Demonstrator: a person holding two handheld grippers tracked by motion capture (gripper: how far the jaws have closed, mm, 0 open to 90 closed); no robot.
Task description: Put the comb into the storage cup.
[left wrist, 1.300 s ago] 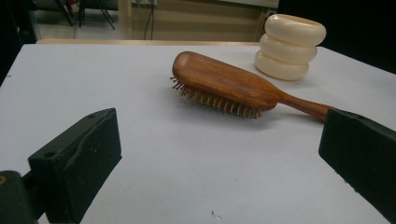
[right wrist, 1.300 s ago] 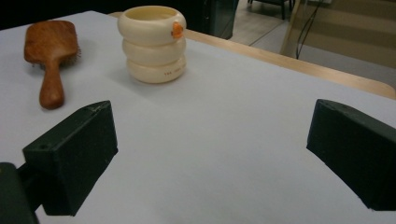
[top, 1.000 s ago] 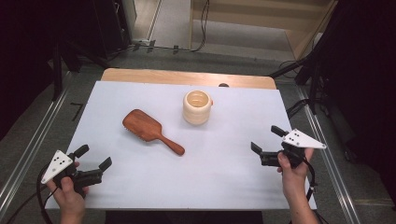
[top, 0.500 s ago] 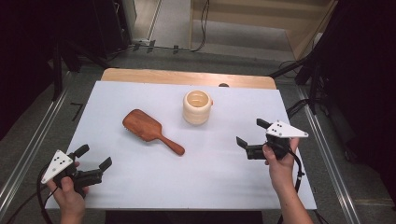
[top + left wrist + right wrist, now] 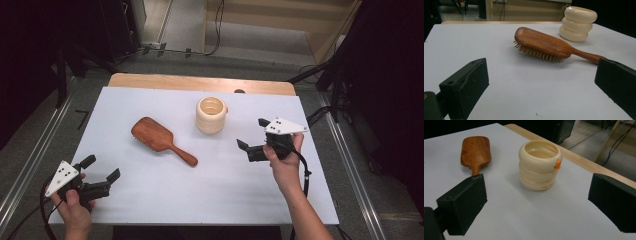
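A brown wooden hairbrush (image 5: 160,139) (image 5: 544,46) (image 5: 475,151) lies bristles down on the white table (image 5: 150,200), handle toward the front right. Right of it stands a cream ribbed cup (image 5: 211,114) (image 5: 577,23) (image 5: 539,165) with a small orange tab on its rim. My right gripper (image 5: 252,135) (image 5: 536,207) is open and empty, just right of the cup and facing it. Near the front left corner my left gripper (image 5: 101,168) (image 5: 541,85) is open and empty, pointing at the brush.
A wooden strip (image 5: 200,83) runs along the table's far edge. Metal rails (image 5: 345,155) flank both sides. Dark stands and cables (image 5: 325,115) crowd the floor behind and to the right.
My right gripper has moved left and away from me, from the table's right edge to just beside the cup. The left gripper has stayed put.
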